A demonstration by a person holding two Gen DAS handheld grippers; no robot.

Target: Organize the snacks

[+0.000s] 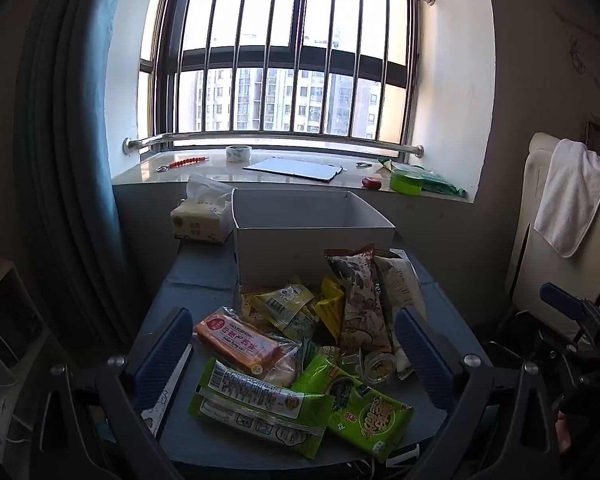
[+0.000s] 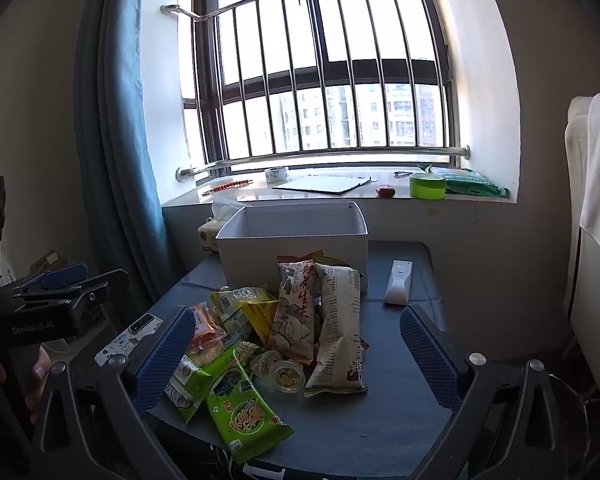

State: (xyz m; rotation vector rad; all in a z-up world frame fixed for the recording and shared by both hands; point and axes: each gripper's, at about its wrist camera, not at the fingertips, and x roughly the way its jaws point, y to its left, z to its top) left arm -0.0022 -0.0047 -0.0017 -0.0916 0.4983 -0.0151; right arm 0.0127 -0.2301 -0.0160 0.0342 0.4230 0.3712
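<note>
Snacks (image 1: pixel 300 344) heaped on dark worktop (image 1: pixel 204 272) before one open white box (image 1: pixel 312 224): two green packets, one orange, two tall pouches, several yellow sachets, small clear cups. Left gripper (image 1: pixel 296 354) and right gripper (image 2: pixel 298 354) spread wide, fingers (image 2: pixel 430 358) holding nothing.

Dark table (image 2: pixel 380 420) with snacks (image 2: pixel 296 328), box (image 2: pixel 296 252), remote (image 2: pixel 398 282).

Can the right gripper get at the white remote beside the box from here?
Probably yes. The white remote lies alone on bare table right of the box, apart from the snack pile. The right gripper is open, with nothing between them.
</note>
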